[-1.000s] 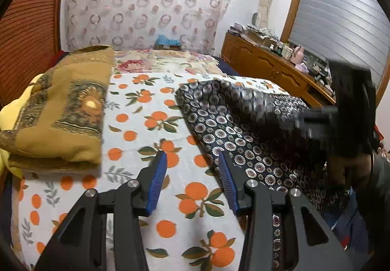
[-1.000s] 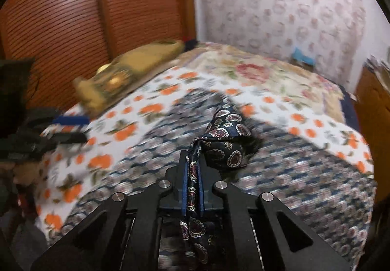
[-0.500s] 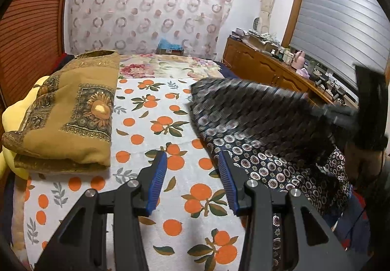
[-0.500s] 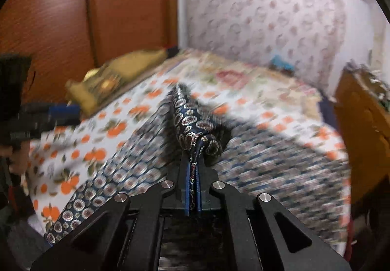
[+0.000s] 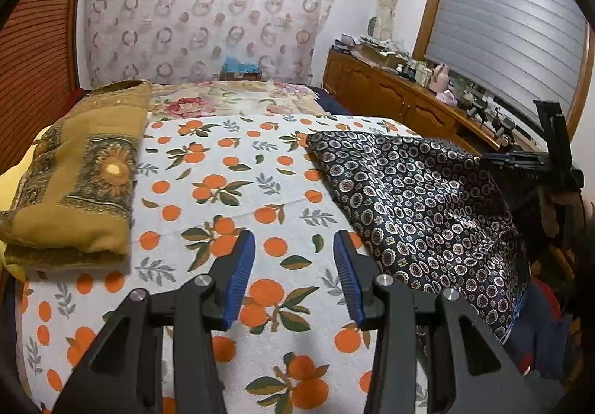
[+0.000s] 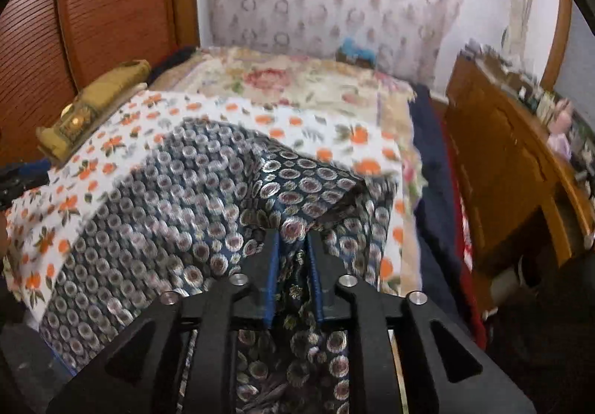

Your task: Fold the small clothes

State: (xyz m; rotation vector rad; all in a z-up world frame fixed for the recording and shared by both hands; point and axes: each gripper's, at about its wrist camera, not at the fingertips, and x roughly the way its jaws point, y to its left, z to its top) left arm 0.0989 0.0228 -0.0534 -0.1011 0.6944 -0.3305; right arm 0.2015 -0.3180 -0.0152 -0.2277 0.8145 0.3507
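The right gripper (image 6: 290, 246), clamped on the dark patterned cloth (image 6: 208, 205) a second earlier, had just been opening; cloth lay loosely between; that fold seemed laid. The left gripper (image 5: 293, 246) stayed released, empty.

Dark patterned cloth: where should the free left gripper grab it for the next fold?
Probably the near-left edge of the dark cloth, coming from the bare orange-print sheet. That edge lies flat and unobstructed just past the open left gripper; the right gripper, jaws just opening, has cloth between them at the far side.
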